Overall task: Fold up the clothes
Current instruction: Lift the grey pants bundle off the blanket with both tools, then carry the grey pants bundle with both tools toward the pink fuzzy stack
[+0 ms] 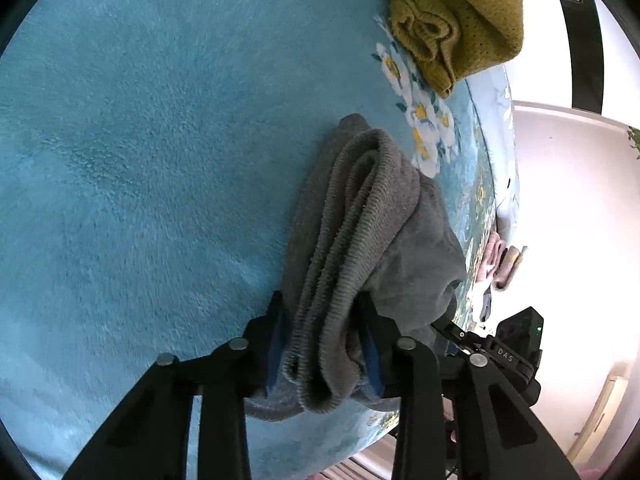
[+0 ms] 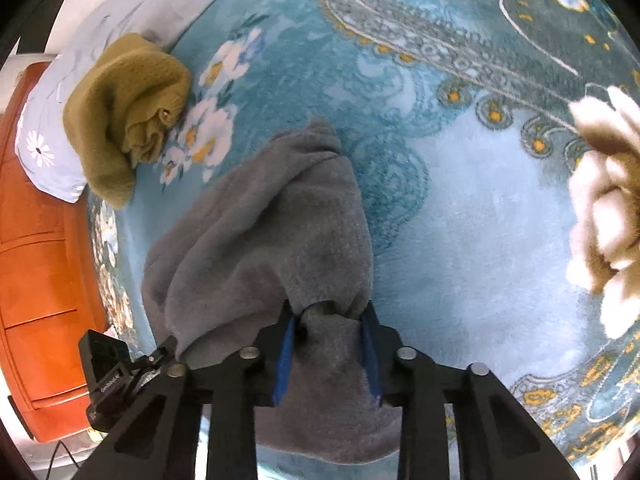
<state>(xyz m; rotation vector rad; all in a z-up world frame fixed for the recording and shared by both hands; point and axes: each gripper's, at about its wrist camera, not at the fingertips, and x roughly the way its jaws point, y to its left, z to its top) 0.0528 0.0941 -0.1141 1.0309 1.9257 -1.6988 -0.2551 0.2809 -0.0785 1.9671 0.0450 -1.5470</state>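
Centrally, in both wrist views, a grey fleece garment (image 1: 360, 216) lies bunched on a turquoise plush blanket (image 1: 140, 140), and each pair of tongs is clamped on a part of it.

Left wrist view: the left gripper (image 1: 326, 344) pinches a thick roll of the grey cloth, whose ribbed hem (image 1: 340, 280) runs in several stacked layers between the blue pads (image 1: 276, 344). The jaws stand part-way closed, pressing the cloth from both sides. Beyond the grip, the garment stretches away over the blanket toward a printed cluster of white flowers (image 1: 424, 120). A mustard knitted garment (image 1: 452, 12) lies in a heap past those flowers, apart from the grey one. At the lower right edge of this view the black body of the right gripper appears, marked with pale letters.

Right wrist view: the right gripper (image 2: 330, 344) grasps a gathered fold of the same grey garment (image 2: 272, 232), the cloth filling the gap between its blue pads (image 2: 286, 352) and spilling below them. The mustard garment (image 2: 128, 112) rests at the upper left, touching a pale pillow (image 2: 44, 148) with a daisy print. A cream fluffy garment (image 2: 608, 208) lies at the right edge, well apart from the grey one. An orange wooden cabinet (image 2: 36, 264) stands beside the bed at the left.
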